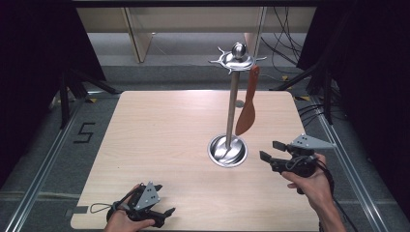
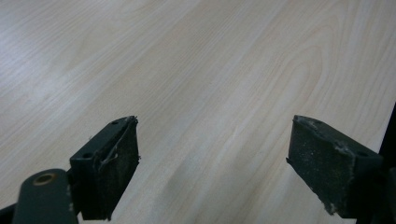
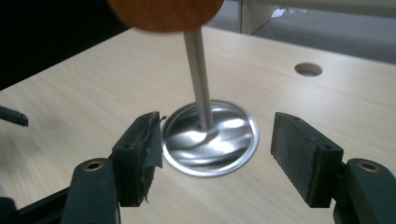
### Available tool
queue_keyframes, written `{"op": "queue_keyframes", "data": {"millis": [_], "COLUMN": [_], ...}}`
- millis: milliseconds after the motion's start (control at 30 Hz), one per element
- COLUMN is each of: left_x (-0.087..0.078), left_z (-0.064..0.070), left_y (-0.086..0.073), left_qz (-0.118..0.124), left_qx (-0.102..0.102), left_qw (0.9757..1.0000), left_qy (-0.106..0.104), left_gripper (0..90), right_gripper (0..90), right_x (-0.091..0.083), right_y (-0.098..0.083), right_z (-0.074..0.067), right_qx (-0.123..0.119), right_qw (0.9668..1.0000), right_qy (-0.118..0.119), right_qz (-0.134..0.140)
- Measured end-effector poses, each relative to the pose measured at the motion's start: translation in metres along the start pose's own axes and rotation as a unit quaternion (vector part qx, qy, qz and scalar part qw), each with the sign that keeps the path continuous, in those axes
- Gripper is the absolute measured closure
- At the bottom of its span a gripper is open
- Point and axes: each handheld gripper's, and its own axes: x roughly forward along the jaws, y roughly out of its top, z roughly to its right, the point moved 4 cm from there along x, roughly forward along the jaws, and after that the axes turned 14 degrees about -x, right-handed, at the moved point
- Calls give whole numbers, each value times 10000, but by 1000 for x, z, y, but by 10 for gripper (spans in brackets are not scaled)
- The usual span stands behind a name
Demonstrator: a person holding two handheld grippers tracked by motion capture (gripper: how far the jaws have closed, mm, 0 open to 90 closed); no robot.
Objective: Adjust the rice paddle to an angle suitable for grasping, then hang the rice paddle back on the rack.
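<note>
Spatula hangs from stand between table hole and wide-open right gripper.

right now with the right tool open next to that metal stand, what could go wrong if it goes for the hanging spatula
1. The tall chrome utensil stand rests on a small round base; a sideways push from the open right tool could likely tip it.
2. The orange-brown wooden spatula hangs freely from a top hook, so it may swing away or slip off when touched.
3. The left tool sits open at the table's near edge, too far away to steady the stand.
</note>
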Motion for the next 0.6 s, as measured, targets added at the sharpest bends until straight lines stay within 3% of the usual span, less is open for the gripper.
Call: {"op": "queue_keyframes", "data": {"millis": [67,100,133,200,267,300,367,400,433,500,567,600], "left_x": [0,0,0,-1,0,0,0,1,1,1,1,-1], "left_z": [0,0,0,1,2,1,0,-1,-1,-2,0,1], "left_y": [0,0,0,0,0,0,1,0,0,-2,-1,0], "left_qz": [-37,-62,-60,-73,-84,-52,3,-26,-26,-109,-7,-42], "left_qx": [2,36,50,34,43,34,-43,-90,-90,3,-44,-9], "left_qw": [10000,10000,10000,10000,9999,10000,10000,10000,10000,9999,10000,10000], "left_qy": [-18,36,17,-17,-96,7,-6,-27,-27,105,14,8], "left_gripper": [156,156,156,156,156,156,156,156,156,156,156,156], "right_gripper": [316,307,299,297,283,280,279,277,277,272,271,270], "right_x": [1,2,2,3,2,3,4,4,4,6,8,7], "right_y": [-5,-6,-8,-10,-16,-18,-20,-22,-22,-27,-28,-31], "right_z": [-1,-4,-3,-5,-9,-10,-7,-10,-10,-4,-5,-3], "right_qx": [-32,134,4,37,99,91,-58,162,162,90,147,-39], "right_qw": [9999,9997,9997,9997,9991,9990,9990,9986,9986,9989,9989,9988], "right_qy": [33,79,95,96,200,195,213,288,288,210,216,172], "right_qz": [-134,-165,-228,-208,-371,-380,-379,-406,-406,-410,-398,-456]}}
